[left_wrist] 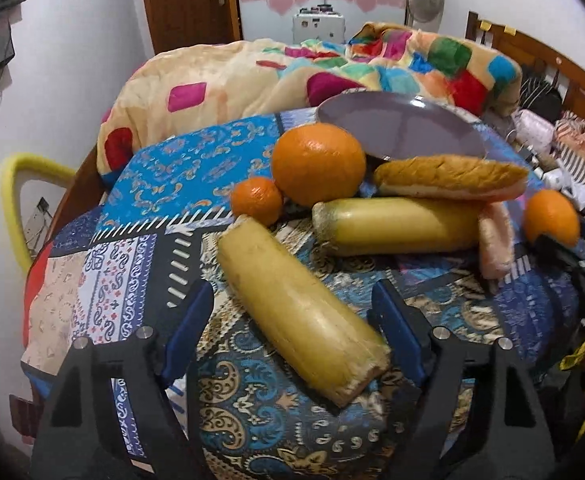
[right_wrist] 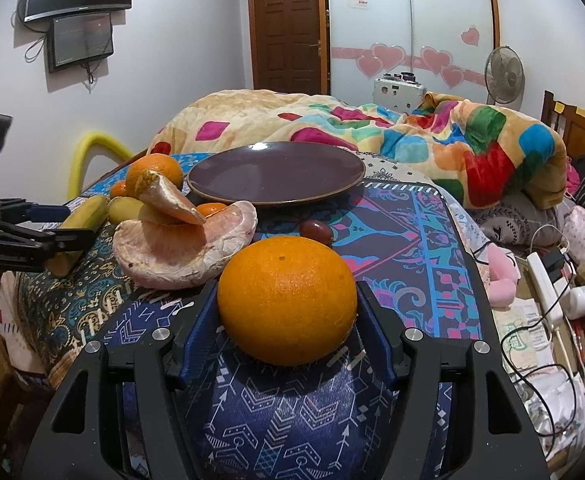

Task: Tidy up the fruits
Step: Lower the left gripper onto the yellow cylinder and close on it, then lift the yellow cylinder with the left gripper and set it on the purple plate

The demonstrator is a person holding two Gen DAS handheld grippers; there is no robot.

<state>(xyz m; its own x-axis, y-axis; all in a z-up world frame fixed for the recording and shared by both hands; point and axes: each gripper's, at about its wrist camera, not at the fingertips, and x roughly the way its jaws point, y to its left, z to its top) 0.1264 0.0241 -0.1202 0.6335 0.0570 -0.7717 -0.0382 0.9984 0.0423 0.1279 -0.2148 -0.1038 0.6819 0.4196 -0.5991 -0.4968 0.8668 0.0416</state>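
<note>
In the left wrist view a peeled yellow banana piece (left_wrist: 300, 304) lies slantwise on the patterned bed cover between the blue pads of my left gripper (left_wrist: 292, 300). Its near end lies against the right pad, and the left pad stands apart from it, so the gripper is open. My right gripper (right_wrist: 286, 288) is shut on a large orange (right_wrist: 286, 300) that rests on the cover; both pads touch its sides. A purple plate (right_wrist: 276, 172) sits empty behind. Another banana piece (left_wrist: 400, 224), a big orange (left_wrist: 318, 162) and a small orange (left_wrist: 256, 200) lie in front of it.
Pink pomelo pieces (right_wrist: 180, 248) lie left of the held orange, and a small dark fruit (right_wrist: 316, 230) lies just behind it. A bunched colourful blanket (right_wrist: 452, 144) fills the bed behind the plate. The bed's right edge drops to cables and clutter (right_wrist: 548, 280).
</note>
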